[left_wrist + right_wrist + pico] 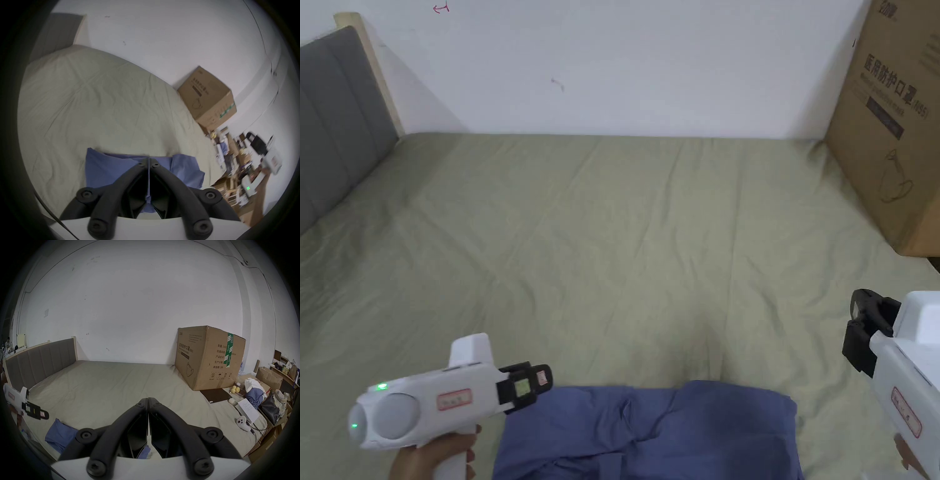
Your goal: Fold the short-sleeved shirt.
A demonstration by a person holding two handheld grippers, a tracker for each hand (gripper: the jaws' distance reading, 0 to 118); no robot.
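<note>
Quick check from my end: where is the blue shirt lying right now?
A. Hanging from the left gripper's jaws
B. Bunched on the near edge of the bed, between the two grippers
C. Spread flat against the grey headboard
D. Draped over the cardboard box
B: the blue shirt lies rumpled on the bed sheet between the left gripper and right gripper, whose jaws are closed on nothing.

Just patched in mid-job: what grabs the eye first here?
The blue shirt lies rumpled at the near edge of the green bed sheet. The left tool hangs just above the shirt's left corner and the right tool off its right side, both with jaws shut on nothing. A big cardboard box stands at the far right by the wall.
</note>
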